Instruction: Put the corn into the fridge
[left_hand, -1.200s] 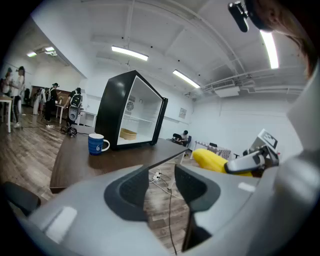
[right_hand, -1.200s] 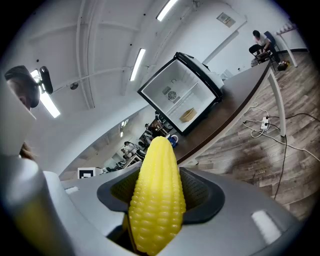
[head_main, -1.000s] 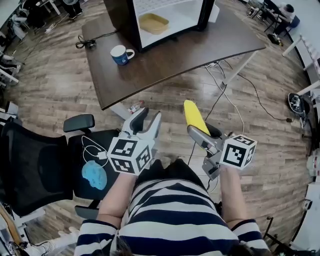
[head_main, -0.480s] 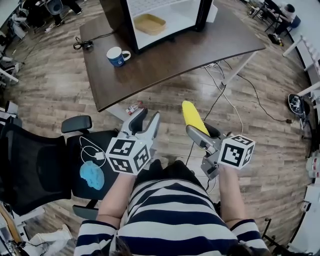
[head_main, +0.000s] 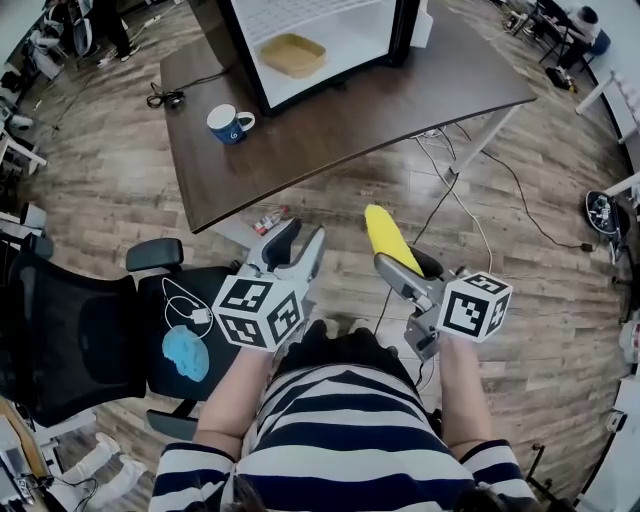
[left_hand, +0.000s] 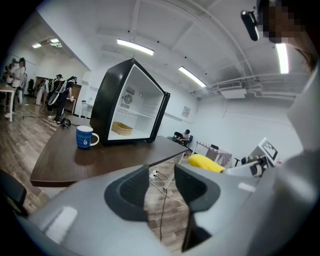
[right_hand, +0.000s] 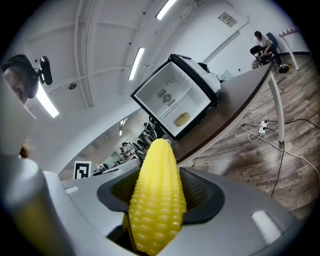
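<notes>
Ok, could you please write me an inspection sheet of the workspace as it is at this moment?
Surface: dark brown table, mostly bare.
Job's things: corn held in the right gripper, off the table; fridge standing on the table, door open, tan tray inside.
Clutter: blue mug on the table beside the fridge; small black item at the table's far corner.
Grippers: left gripper open and empty; right gripper shut on the corn.
Cables: black cables on the floor under the table; white cable on the chair seat.
Surroundings: wooden floor; black office chair with a blue object on it.
</notes>
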